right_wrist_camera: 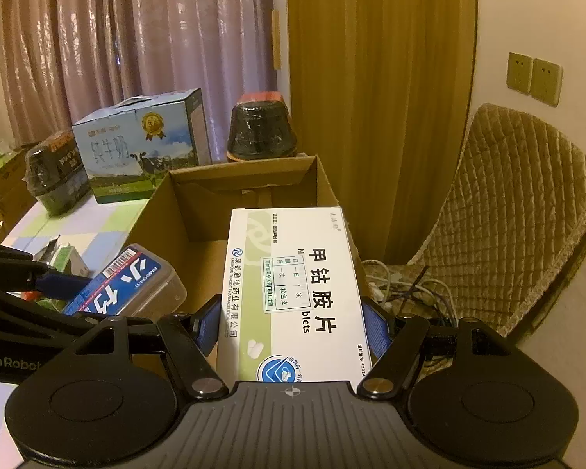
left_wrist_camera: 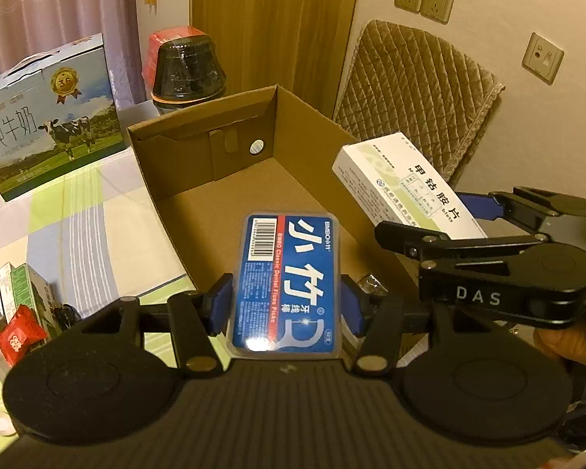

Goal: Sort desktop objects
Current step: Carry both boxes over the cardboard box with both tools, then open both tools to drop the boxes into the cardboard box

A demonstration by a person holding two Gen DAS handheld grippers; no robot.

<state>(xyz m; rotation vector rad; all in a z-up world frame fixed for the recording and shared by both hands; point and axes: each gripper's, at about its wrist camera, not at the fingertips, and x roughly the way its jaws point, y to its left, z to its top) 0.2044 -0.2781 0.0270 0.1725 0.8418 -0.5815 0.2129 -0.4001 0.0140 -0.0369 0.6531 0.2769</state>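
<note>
While a milk carton point(left_wrist_camera: 49, 117) stands left of the open cardboard box point(left_wrist_camera: 199, 148) and a black bowl point(left_wrist_camera: 189, 70) sits behind its far wall, the left gripper point(left_wrist_camera: 287, 305) pinches a blue dental floss pick case point(left_wrist_camera: 287, 277) between its blue pads, holding it over the box's near end. Right of it, the right gripper point(right_wrist_camera: 291, 326) clamps a white medicine box point(right_wrist_camera: 293, 293) by its long sides, above the cardboard box's right wall. Beyond that wall leans a quilted chair cushion point(right_wrist_camera: 527, 215).
</note>
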